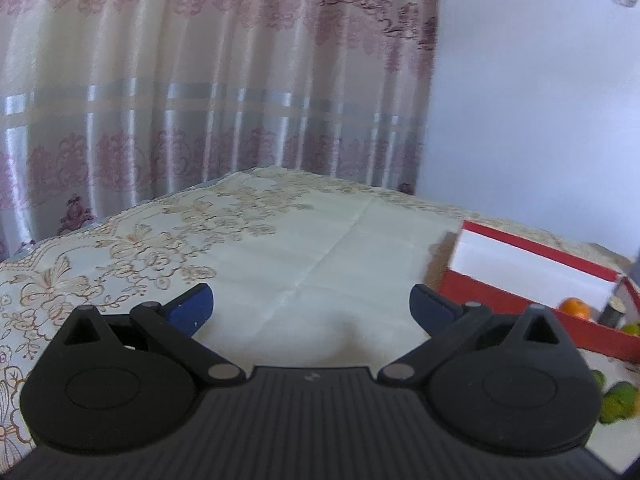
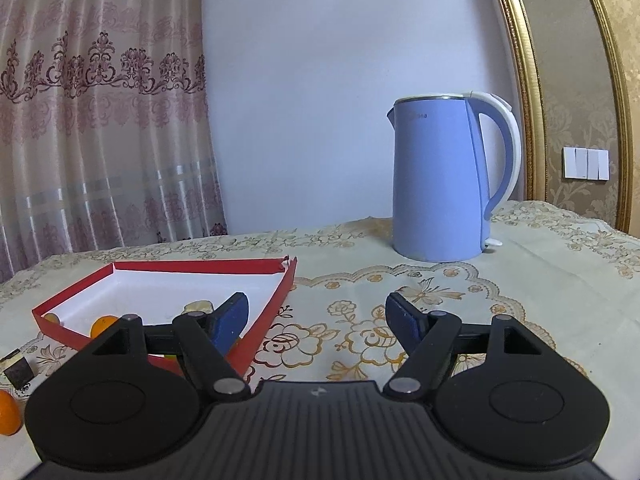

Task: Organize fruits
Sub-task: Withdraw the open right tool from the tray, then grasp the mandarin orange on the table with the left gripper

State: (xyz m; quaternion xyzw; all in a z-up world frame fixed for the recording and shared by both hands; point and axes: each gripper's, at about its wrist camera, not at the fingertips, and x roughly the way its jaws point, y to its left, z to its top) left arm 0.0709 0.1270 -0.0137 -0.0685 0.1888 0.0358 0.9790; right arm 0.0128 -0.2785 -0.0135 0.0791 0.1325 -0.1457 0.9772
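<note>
A shallow red box [image 2: 200,266] with a white inside lies on the tablecloth, left of my right gripper [image 2: 318,314]. That gripper is open, nothing between its blue fingers, and its left finger [image 2: 234,316] shows in front of the box's right wall. Two oranges [image 2: 102,326] [image 2: 52,318] and a pale yellowish piece [image 2: 198,305] lie in the box. Another orange [image 2: 8,412] rests outside it at the far left. My left gripper [image 1: 312,304] is open over bare cloth, with the red box [image 1: 500,300] to its right, an orange [image 1: 576,307] inside and green fruit [image 1: 620,402] beside it.
A blue kettle [image 2: 444,180] stands at the back right of the table. A small dark block [image 2: 16,368] sits on the cloth left of the box. Patterned curtains [image 1: 200,80] hang behind the table's far edge, beside a plain wall. A gold frame [image 2: 532,100] rises behind the kettle.
</note>
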